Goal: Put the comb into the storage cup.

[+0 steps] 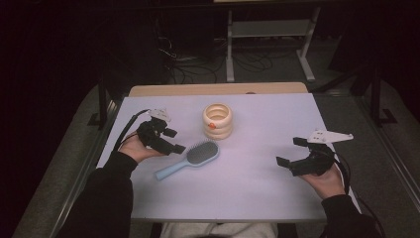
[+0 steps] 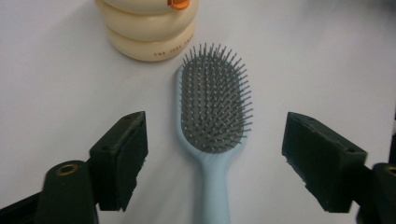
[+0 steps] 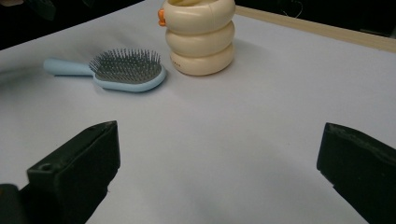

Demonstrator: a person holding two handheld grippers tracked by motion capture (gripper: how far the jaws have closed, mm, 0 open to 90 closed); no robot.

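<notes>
A light blue hairbrush (image 1: 190, 158) with grey bristles lies on the white table, handle toward the front left. Just behind its head stands a cream ringed holder (image 1: 217, 120) with an orange detail. My left gripper (image 1: 174, 140) is open beside the brush's handle; in the left gripper view the hairbrush (image 2: 212, 121) lies between and beyond the wide jaws, with the holder (image 2: 147, 28) behind it. My right gripper (image 1: 291, 151) is open over bare table at the right. The right gripper view shows the hairbrush (image 3: 123, 71) and the holder (image 3: 201, 37) far ahead of its jaws.
The white table (image 1: 257, 188) has a wooden strip (image 1: 218, 89) along its far edge. Beyond it, on the dark floor, are cables and a metal frame (image 1: 270, 34). The person's forearms come in from the bottom corners.
</notes>
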